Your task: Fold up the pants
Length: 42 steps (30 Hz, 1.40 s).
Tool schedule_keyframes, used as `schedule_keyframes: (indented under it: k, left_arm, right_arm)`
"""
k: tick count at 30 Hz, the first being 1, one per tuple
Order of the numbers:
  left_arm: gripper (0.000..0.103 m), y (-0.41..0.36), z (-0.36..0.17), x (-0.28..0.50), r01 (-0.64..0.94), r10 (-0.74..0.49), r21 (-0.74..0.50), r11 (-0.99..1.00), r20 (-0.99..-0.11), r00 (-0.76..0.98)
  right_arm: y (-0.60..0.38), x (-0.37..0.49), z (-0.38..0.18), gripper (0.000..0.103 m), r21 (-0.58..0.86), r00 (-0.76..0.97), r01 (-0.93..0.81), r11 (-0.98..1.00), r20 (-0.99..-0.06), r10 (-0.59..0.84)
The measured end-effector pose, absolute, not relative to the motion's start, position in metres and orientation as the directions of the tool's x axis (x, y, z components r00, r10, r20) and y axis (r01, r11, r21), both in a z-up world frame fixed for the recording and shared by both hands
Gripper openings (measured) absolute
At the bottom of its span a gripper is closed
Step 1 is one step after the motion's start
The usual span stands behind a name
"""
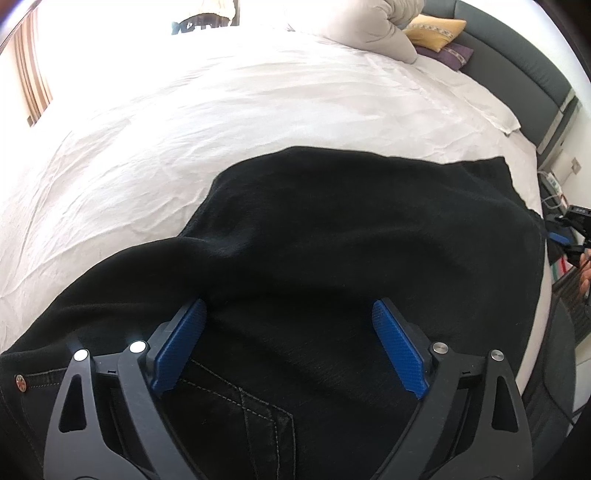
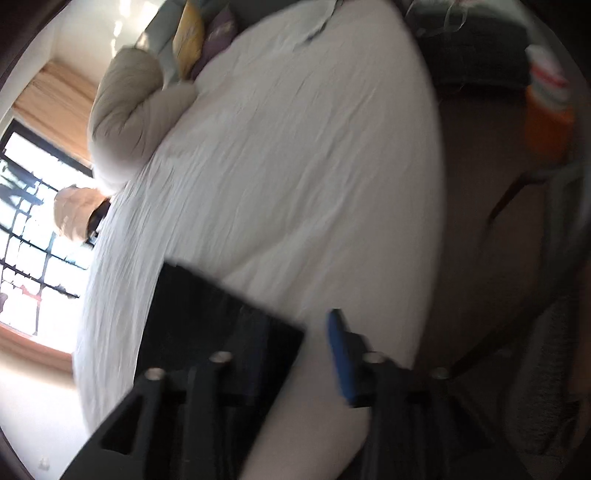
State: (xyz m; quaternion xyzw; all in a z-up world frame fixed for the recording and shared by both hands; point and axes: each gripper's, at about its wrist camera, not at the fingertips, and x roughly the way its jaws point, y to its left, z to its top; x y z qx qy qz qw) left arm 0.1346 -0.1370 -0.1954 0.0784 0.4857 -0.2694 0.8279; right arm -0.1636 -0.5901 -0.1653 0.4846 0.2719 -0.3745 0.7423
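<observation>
Black pants (image 1: pixel 332 236) lie spread on a white bed sheet (image 1: pixel 221 110), waist end with stitching and a rivet at the near edge. My left gripper (image 1: pixel 290 314) is open, its blue pads low over the waist area, holding nothing. My right gripper (image 2: pixel 295 332) appears open in a blurred view, over the near corner of the pants (image 2: pixel 207 314) by the bed's edge. The right gripper also shows at the far right of the left wrist view (image 1: pixel 572 236).
A rolled beige duvet (image 1: pixel 369 29) and yellow and purple pillows (image 1: pixel 439 33) lie at the head of the bed by a dark headboard (image 1: pixel 524 66). The floor (image 2: pixel 498 221) lies beside the bed; an orange object (image 2: pixel 546 125) stands there. A window (image 2: pixel 33 229) is beyond.
</observation>
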Motion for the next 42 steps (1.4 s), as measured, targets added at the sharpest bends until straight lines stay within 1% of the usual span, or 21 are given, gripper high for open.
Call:
schedule_keyframes:
  k: [2,4,6,8,11,13,15,16,17,18,19,21,22,23,27,30,34,35,36,39,42]
  left_arm:
    - [0.092,-0.135,-0.19,0.135,0.51,-0.375,-0.145,0.848,-0.844,0.383]
    - [0.092,-0.135,-0.181,0.135,0.507,-0.396,-0.165,0.846,-0.832,0.39]
    - [0.092,-0.139,-0.17,0.135,0.524,-0.426,-0.178,0.833,-0.811,0.401]
    - [0.092,-0.147,-0.162,0.137,0.554,-0.448,-0.181,0.813,-0.801,0.397]
    - [0.092,-0.169,-0.154,0.148,0.629,-0.49,-0.183,0.755,-0.795,0.357]
    - [0.092,-0.182,-0.16,0.16,0.659,-0.472,-0.155,0.736,-0.815,0.336]
    - [0.092,-0.19,-0.18,0.182,0.654,-0.416,-0.143,0.743,-0.864,0.284]
    - [0.092,-0.19,-0.192,0.194,0.64,-0.391,-0.142,0.755,-0.881,0.266]
    - [0.092,-0.187,-0.196,0.2,0.638,-0.393,-0.141,0.757,-0.879,0.272]
    - [0.092,-0.187,-0.198,0.206,0.644,-0.401,-0.135,0.753,-0.871,0.285]
    - [0.092,-0.189,-0.198,0.21,0.65,-0.398,-0.126,0.749,-0.871,0.289]
    - [0.092,-0.192,-0.193,0.219,0.659,-0.393,-0.098,0.746,-0.864,0.315]
    - [0.092,-0.191,-0.193,0.223,0.65,-0.372,-0.07,0.757,-0.863,0.341]
    - [0.092,-0.191,-0.192,0.231,0.623,-0.331,-0.03,0.781,-0.867,0.373]
    - [0.092,-0.153,-0.172,0.258,0.479,-0.33,-0.093,0.873,-0.837,0.438]
    - [0.092,-0.121,-0.152,0.242,0.44,-0.36,-0.134,0.888,-0.797,0.485]
    - [0.092,-0.086,-0.148,0.198,0.48,-0.437,-0.207,0.852,-0.787,0.436]
    - [0.092,-0.086,-0.152,0.186,0.512,-0.478,-0.244,0.823,-0.785,0.394]
    - [0.092,-0.092,-0.156,0.179,0.535,-0.484,-0.242,0.809,-0.792,0.373]
    - [0.092,-0.114,-0.171,0.177,0.589,-0.443,-0.163,0.792,-0.817,0.369]
    - [0.092,-0.128,-0.187,0.209,0.546,-0.413,-0.178,0.818,-0.843,0.344]
  right_arm:
    - [-0.591,-0.164,-0.141,0.043,0.509,0.589,0.807,0.3,-0.738,-0.33]
    - [-0.581,-0.149,-0.123,0.043,0.501,0.623,0.773,0.389,-0.716,-0.317]
    - [-0.562,-0.121,-0.115,0.043,0.512,0.683,0.69,0.512,-0.694,-0.227]
    - [-0.54,-0.087,-0.121,0.043,0.548,0.723,0.583,0.6,-0.687,-0.076]
    - [-0.519,-0.051,-0.147,0.043,0.541,0.679,0.537,0.647,-0.732,0.049]
    - [-0.515,-0.038,-0.174,0.043,0.474,0.583,0.586,0.657,-0.81,0.065]
    - [-0.524,-0.044,-0.191,0.032,0.497,0.579,0.612,0.615,-0.811,0.08]
    - [-0.526,-0.047,-0.192,0.023,0.508,0.587,0.613,0.605,-0.805,0.081]
    - [-0.532,-0.051,-0.193,0.018,0.502,0.582,0.625,0.597,-0.81,0.073]
    - [-0.535,-0.054,-0.192,0.018,0.485,0.571,0.637,0.6,-0.819,0.055]
    - [-0.54,-0.058,-0.188,0.019,0.456,0.557,0.655,0.602,-0.83,0.023]
    - [-0.545,-0.064,-0.179,0.027,0.408,0.532,0.687,0.601,-0.846,-0.034]
    - [-0.544,-0.065,-0.176,0.038,0.405,0.536,0.686,0.605,-0.843,-0.044]
    - [-0.543,-0.065,-0.172,0.042,0.404,0.539,0.683,0.608,-0.841,-0.047]
    - [-0.508,-0.039,-0.146,0.044,0.434,0.591,0.557,0.708,-0.806,0.028]
    - [-0.461,0.005,-0.126,0.044,0.479,0.631,0.359,0.801,-0.757,0.17]
    - [-0.392,0.066,-0.116,0.043,0.54,0.601,0.108,0.834,-0.704,0.378]
    - [-0.375,0.077,-0.116,0.044,0.555,0.588,0.056,0.83,-0.691,0.422]
    - [-0.355,0.092,-0.118,0.044,0.578,0.565,-0.002,0.816,-0.673,0.478]
    - [-0.325,0.116,-0.131,0.044,0.55,0.518,0.008,0.835,-0.717,0.467]
    - [-0.324,0.117,-0.133,0.044,0.576,0.513,0.013,0.817,-0.705,0.489]
